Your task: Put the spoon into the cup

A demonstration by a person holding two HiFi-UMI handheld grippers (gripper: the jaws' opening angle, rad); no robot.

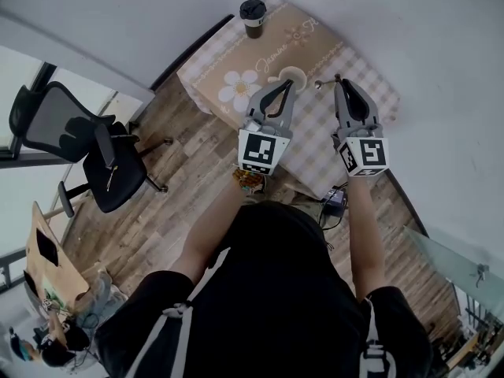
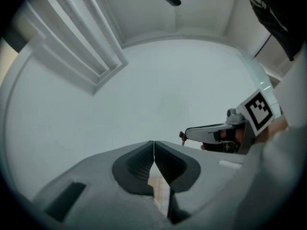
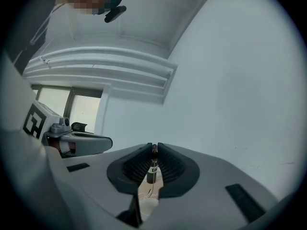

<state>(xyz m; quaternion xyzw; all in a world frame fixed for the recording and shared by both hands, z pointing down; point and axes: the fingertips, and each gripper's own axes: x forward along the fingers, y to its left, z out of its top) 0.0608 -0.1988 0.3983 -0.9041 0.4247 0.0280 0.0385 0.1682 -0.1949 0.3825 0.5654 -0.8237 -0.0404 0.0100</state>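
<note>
In the head view a cream cup [image 1: 300, 71] stands on the checked tablecloth [image 1: 315, 132]. My left gripper [image 1: 288, 83] is shut and empty, its tips over the cup's near rim. My right gripper [image 1: 337, 79] is shut on the spoon [image 1: 320, 83], whose small bowl sticks out to the left, just right of the cup. In the right gripper view the spoon's dark handle [image 3: 153, 158] stands upright, pinched between the pads, and the left gripper [image 3: 79, 142] shows at the left. In the left gripper view the jaws [image 2: 153, 143] meet with nothing between them; the right gripper [image 2: 216, 133] shows at the right.
A paper cup with a dark lid [image 1: 253, 16] stands at the table's far corner. A black office chair [image 1: 102, 156] is on the wooden floor to the left. A white wall runs close behind the table.
</note>
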